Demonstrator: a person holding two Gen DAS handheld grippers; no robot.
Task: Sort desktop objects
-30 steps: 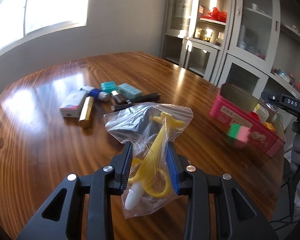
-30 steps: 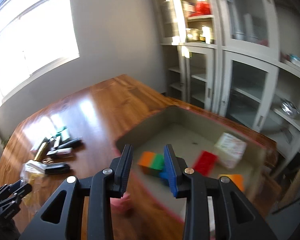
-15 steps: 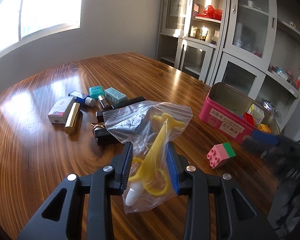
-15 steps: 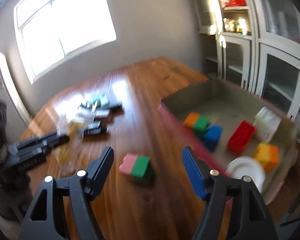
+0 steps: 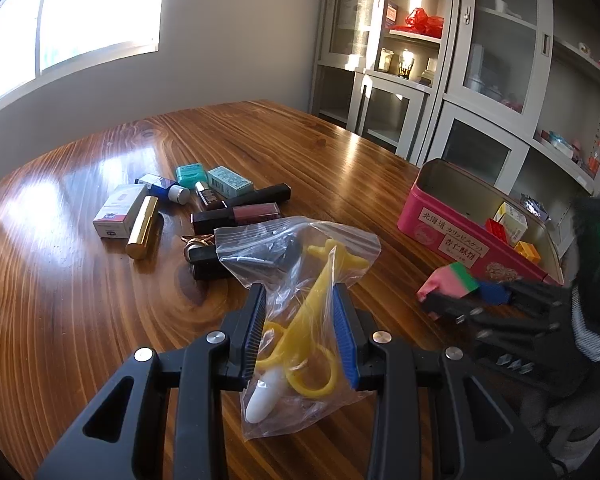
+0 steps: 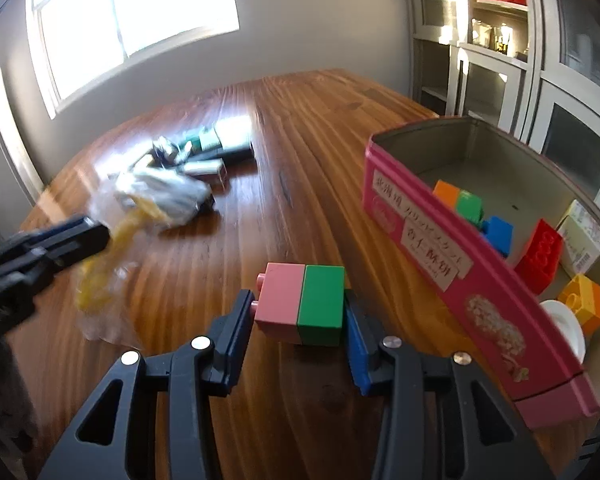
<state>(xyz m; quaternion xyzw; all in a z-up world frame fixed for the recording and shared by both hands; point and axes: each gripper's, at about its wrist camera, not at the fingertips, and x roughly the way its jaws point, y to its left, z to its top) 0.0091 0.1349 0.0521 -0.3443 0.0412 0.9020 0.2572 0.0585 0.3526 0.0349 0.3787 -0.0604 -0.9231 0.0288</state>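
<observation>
Jaws of the right gripper have just been closing around the pink-green block – pads seemingly touching – while the left gripper stays clamped on the bag.

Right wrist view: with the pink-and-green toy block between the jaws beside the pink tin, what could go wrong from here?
1. The right gripper has just been closing; the pink-and-green toy block sits near its fingertips, so it could slip.
2. The pink metal tin stands close; lifting may clip its wall.
</observation>
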